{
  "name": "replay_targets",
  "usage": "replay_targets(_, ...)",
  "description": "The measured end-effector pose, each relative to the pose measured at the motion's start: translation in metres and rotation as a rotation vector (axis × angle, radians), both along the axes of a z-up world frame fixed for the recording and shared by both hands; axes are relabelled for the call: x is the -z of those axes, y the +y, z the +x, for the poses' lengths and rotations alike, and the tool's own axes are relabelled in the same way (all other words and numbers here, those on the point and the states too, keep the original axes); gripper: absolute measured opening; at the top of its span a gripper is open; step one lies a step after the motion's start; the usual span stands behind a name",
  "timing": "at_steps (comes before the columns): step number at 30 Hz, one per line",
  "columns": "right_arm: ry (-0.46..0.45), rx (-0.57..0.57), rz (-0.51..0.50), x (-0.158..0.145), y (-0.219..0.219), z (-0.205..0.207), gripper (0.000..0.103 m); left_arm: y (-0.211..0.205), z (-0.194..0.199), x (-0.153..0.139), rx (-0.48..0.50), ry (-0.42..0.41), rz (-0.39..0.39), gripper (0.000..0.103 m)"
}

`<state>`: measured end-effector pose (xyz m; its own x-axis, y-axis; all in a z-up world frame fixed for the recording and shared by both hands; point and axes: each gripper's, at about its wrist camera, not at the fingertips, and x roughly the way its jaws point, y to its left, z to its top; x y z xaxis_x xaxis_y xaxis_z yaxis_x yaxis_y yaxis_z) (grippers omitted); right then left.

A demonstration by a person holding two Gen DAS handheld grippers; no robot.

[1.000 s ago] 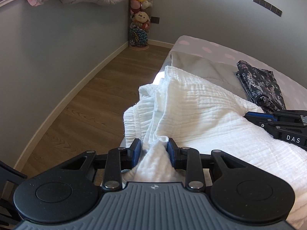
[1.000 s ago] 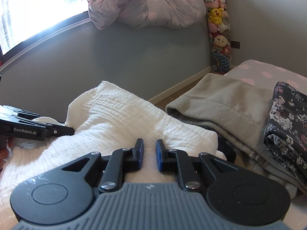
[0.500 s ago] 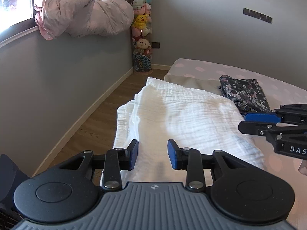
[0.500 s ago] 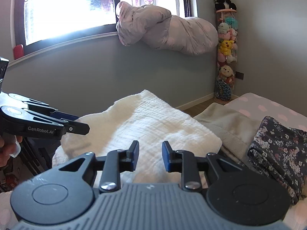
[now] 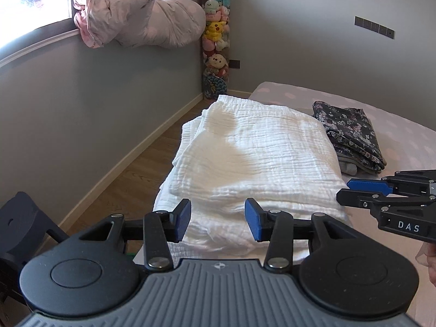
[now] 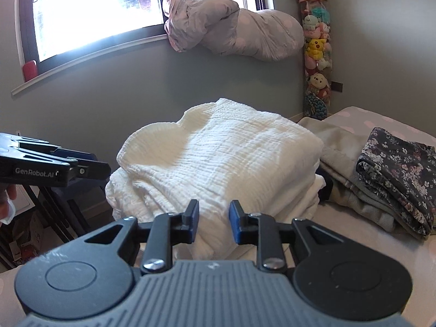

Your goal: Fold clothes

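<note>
A white crinkled cloth [image 5: 253,158] lies folded in a thick stack on the near corner of the bed, also seen in the right wrist view as the white cloth [image 6: 218,160]. My left gripper [image 5: 217,219] hovers just short of its near edge, jaws opening, nothing between the blue pads. My right gripper [image 6: 214,221] is open too, drawn back from the stack's near side with nothing in it. Each gripper shows in the other's view: the right gripper [image 5: 351,189] at the right edge, the left gripper [image 6: 105,167] at the left edge.
A folded dark floral garment [image 5: 351,136] lies on a grey-beige garment [image 6: 343,169] right of the white stack on the pink dotted bed [image 5: 403,147]. Wooden floor [image 5: 130,174] and a grey wall lie left. A plush-toy column [image 5: 215,43] fills the corner; a bundled quilt [image 6: 234,30] sits on the windowsill.
The left gripper let go of the white cloth and both grippers opened. Both drew back and rose from the stack, which now lies flat and folded.
</note>
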<state>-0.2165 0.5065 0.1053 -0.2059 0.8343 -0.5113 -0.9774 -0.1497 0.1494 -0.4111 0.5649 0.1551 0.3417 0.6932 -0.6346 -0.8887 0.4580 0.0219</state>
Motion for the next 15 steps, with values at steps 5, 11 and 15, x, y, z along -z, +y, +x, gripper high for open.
replay_targets(5, 0.003, 0.027, 0.038, -0.02, -0.041, 0.003, 0.031, -0.033, 0.004, -0.014, -0.006, 0.005, 0.041, 0.057)
replay_targets(11, 0.011, 0.071, 0.059, -0.041, -0.086, 0.01, 0.061, -0.077, 0.019, -0.032, -0.007, -0.019, 0.078, 0.074)
replay_targets(15, 0.011, 0.092, 0.092, -0.056, -0.113, 0.015, 0.079, -0.106, 0.029, -0.04, -0.025, -0.036, 0.112, 0.075)
